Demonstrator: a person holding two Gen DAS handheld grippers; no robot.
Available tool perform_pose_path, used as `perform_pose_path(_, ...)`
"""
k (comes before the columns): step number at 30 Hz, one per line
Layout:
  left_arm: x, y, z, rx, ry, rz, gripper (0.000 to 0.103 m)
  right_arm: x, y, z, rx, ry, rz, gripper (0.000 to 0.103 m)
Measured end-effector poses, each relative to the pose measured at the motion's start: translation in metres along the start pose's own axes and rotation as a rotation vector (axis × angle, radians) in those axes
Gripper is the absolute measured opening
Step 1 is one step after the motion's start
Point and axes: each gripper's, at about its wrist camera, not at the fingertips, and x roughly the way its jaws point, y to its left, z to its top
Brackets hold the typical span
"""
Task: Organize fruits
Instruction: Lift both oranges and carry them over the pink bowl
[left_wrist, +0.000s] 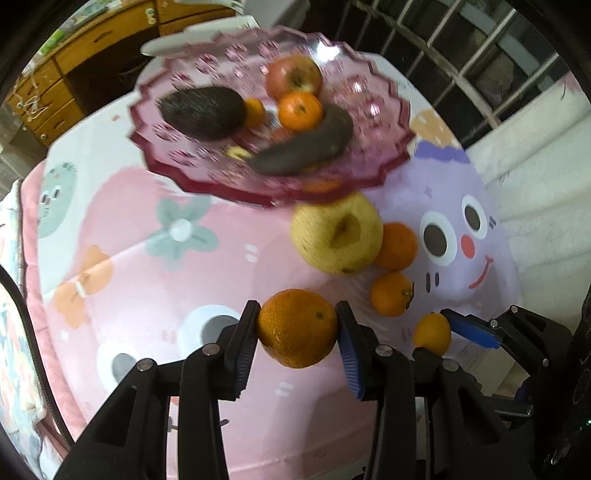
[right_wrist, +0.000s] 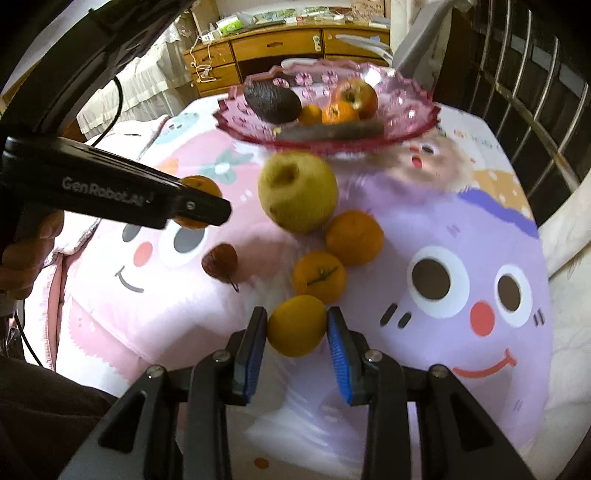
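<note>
My left gripper (left_wrist: 297, 328) is clamped on a large, round, dimpled orange (left_wrist: 297, 328), both blue-padded fingers (left_wrist: 242, 350) pressed to its sides, lifted over the pink part of the cartoon-printed blanket (left_wrist: 147, 280). In my right-wrist view, a small, dark, wrinkled fruit with a stem (right_wrist: 219, 261) lies on the blanket below that gripper. Ahead sits the scalloped pink glass bowl (left_wrist: 177, 158), holding a dark avocado (left_wrist: 203, 113), a red apple (left_wrist: 294, 76), a tangerine (left_wrist: 300, 110) and a blackened banana (left_wrist: 306, 147). Just in front of the bowl a big yellow-green apple (right_wrist: 297, 192) rests against two loose tangerines (right_wrist: 354, 238). My right gripper (right_wrist: 297, 326) has a small yellow-orange citrus fruit (right_wrist: 297, 325) between its jaws; whether both pads (right_wrist: 338, 350) are touching it I cannot tell.
</note>
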Motion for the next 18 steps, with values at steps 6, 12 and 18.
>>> perform_pose_path(6, -0.031, 0.013, 0.012, -0.038, -0.081, 0.006, 0.039, -0.015, 0.002, 0.022, -0.047, -0.035, -0.005, 0.033)
perform_pose_path(12, -0.052, 0.023, 0.028, -0.07, -0.155, 0.011, 0.039, -0.031, -0.002, 0.05, -0.069, -0.084, -0.018, 0.034)
perform_pose_path(18, -0.059, 0.03, 0.045, -0.08, -0.201, 0.048, 0.04, -0.038, -0.016, 0.084, -0.062, -0.144, -0.033, 0.034)
